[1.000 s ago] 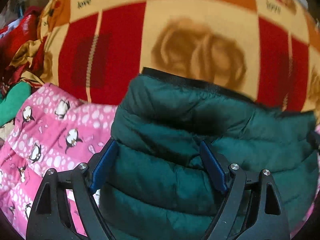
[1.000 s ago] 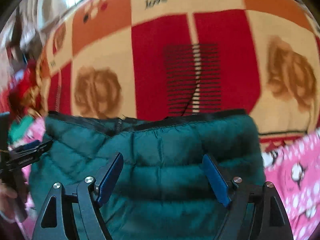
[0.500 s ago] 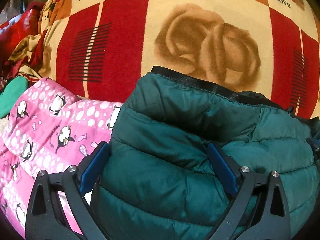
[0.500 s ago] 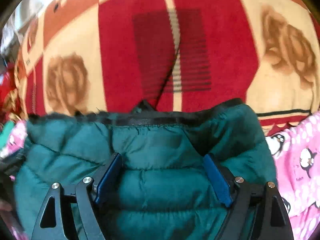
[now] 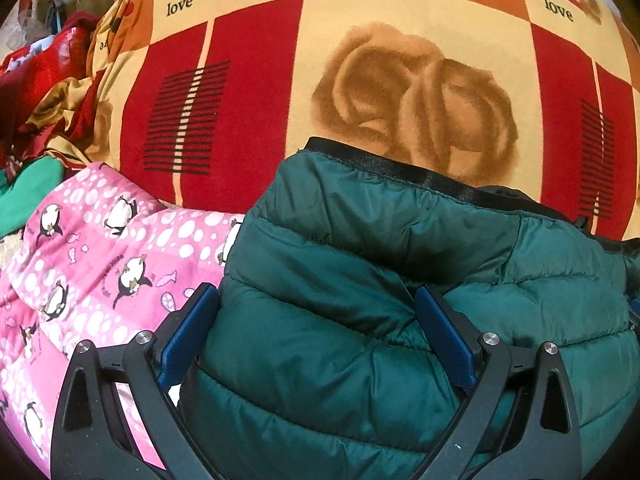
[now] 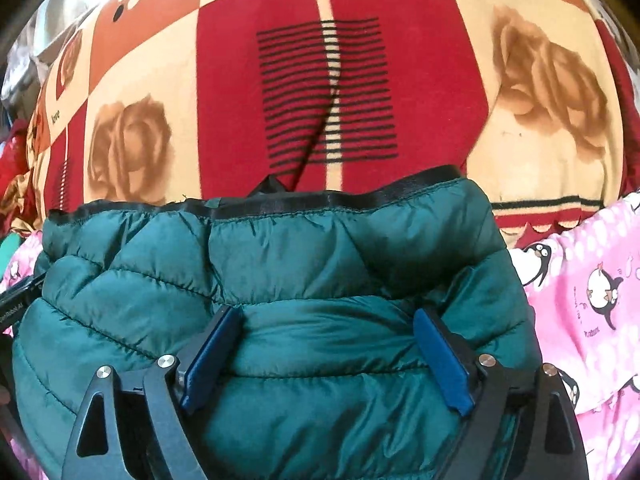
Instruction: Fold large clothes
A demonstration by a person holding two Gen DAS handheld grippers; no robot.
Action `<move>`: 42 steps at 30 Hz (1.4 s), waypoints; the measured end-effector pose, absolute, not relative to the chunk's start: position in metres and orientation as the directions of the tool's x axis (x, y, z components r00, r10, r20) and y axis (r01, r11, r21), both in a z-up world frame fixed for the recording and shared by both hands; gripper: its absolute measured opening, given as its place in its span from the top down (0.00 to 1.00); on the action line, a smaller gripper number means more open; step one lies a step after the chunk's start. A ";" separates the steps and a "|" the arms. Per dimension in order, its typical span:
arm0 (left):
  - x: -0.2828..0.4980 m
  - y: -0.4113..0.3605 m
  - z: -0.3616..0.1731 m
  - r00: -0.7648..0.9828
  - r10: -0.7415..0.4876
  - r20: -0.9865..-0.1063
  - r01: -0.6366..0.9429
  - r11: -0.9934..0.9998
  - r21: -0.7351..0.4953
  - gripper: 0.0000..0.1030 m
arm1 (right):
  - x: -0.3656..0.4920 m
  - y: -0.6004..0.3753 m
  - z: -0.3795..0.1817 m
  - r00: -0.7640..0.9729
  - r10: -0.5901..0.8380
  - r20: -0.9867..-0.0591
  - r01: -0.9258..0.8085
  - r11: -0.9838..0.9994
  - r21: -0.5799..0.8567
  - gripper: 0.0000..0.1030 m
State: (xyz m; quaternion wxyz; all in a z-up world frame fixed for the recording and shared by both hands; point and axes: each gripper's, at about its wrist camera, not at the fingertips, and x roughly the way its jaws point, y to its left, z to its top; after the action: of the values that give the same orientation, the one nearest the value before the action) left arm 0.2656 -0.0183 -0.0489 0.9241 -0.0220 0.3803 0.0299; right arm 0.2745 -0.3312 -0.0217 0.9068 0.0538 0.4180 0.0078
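Note:
A dark green quilted puffer jacket (image 5: 360, 264) with a black hem band lies bunched on the bed, and it also fills the right wrist view (image 6: 280, 280). My left gripper (image 5: 316, 336) stands wide open, its blue pads either side of the jacket's left part. My right gripper (image 6: 324, 356) is also wide open, its blue pads (image 6: 440, 360) pressed into the jacket's right part. The jacket's lower part is hidden under both grippers. A bit of the left gripper shows at the left edge of the right wrist view (image 6: 16, 300).
A red, orange and cream blanket (image 5: 248, 92) with rose prints covers the bed behind the jacket. A pink penguin-print quilted garment (image 5: 100, 264) lies under and beside the jacket, also at the right (image 6: 592, 292). Red and green clothes (image 5: 36, 80) pile at far left.
Both grippers have stayed open around the jacket. The views have shifted and steadied, and the jacket's hem edge now sits a little lower and flatter on the blanket.

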 end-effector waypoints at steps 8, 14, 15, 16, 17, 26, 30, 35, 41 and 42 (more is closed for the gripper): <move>0.262 -0.020 -0.050 0.717 0.042 -0.695 -0.073 0.997 -0.014 0.04 | 0.274 -0.332 -0.026 0.658 0.060 -0.750 0.028 0.994 0.104 0.12; 0.255 -0.017 -0.047 0.716 0.046 -0.696 -0.075 0.997 -0.010 0.04 | 0.274 -0.332 -0.020 0.628 0.079 -0.775 0.012 0.994 0.110 0.11; 0.251 -0.016 -0.044 0.707 0.047 -0.705 -0.075 0.997 -0.009 0.04 | 0.272 -0.330 -0.014 0.618 0.073 -0.783 0.012 0.995 0.102 0.11; 0.248 -0.014 -0.041 0.706 0.041 -0.707 -0.072 0.997 -0.014 0.04 | 0.267 -0.328 -0.007 0.625 0.073 -0.777 0.014 0.994 0.105 0.11; 0.241 -0.011 -0.037 0.710 0.030 -0.704 -0.066 0.997 -0.025 0.04 | 0.258 -0.325 0.003 0.650 0.092 -0.754 0.008 0.992 0.128 0.11; 0.188 -0.031 -0.015 0.744 0.020 -0.668 0.008 0.999 0.039 0.04 | 0.237 -0.275 -0.008 0.607 0.022 -0.794 -0.035 0.999 0.001 0.11; 0.160 -0.033 0.003 0.756 0.014 -0.654 0.036 0.997 0.062 0.04 | 0.217 -0.279 0.021 0.624 0.049 -0.780 -0.002 0.998 0.061 0.11; 0.115 -0.030 0.033 0.796 0.018 -0.605 0.039 0.996 0.082 0.04 | 0.166 -0.283 0.066 0.665 0.036 -0.746 0.029 0.997 0.074 0.11; 0.075 -0.024 0.056 0.802 -0.010 -0.597 0.037 0.999 0.033 0.04 | 0.136 -0.289 0.089 0.648 0.047 -0.760 0.050 0.993 0.104 0.11; 0.076 -0.024 0.057 0.795 -0.018 -0.606 0.043 0.999 0.028 0.04 | 0.133 -0.291 0.093 0.656 0.043 -0.754 0.058 0.993 0.107 0.10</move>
State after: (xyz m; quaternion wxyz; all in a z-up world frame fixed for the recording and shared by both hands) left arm 0.0757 -0.0245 0.0566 0.9472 0.0202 0.3195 -0.0161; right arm 0.1330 -0.2906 0.0926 0.9078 0.0609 0.4149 -0.0044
